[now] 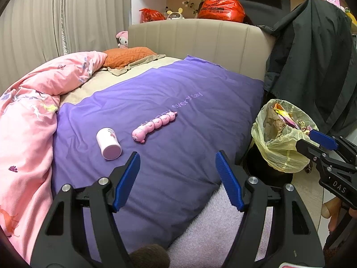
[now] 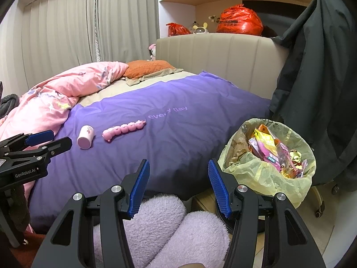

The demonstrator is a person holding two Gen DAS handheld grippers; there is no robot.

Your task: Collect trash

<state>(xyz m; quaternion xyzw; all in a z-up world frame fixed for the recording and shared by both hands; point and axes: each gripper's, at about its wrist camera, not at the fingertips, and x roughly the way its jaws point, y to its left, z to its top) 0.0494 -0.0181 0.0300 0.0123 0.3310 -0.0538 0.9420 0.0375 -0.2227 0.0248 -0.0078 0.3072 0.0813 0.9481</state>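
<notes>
A trash bin (image 1: 280,138) (image 2: 267,156) lined with a yellowish bag stands on the floor beside the bed, filled with colourful wrappers (image 2: 276,154). On the purple blanket (image 1: 167,111) (image 2: 167,122) lie a white and pink bottle (image 1: 108,143) (image 2: 85,137) on its side and a pink caterpillar toy (image 1: 154,126) (image 2: 123,130). My left gripper (image 1: 177,158) hovers open over the blanket's near part, nothing between its blue pads. My right gripper (image 2: 177,167) is open and empty too, just left of the bin. Each gripper shows at the edge of the other's view.
A pink duvet (image 1: 33,111) is bunched on the bed's left, an orange pillow (image 1: 128,55) near the beige headboard (image 1: 200,42). A dark jacket (image 1: 312,62) hangs behind the bin. Red bags (image 1: 221,7) sit on the ledge. Fluffy lilac legs (image 2: 174,230) lie below the grippers.
</notes>
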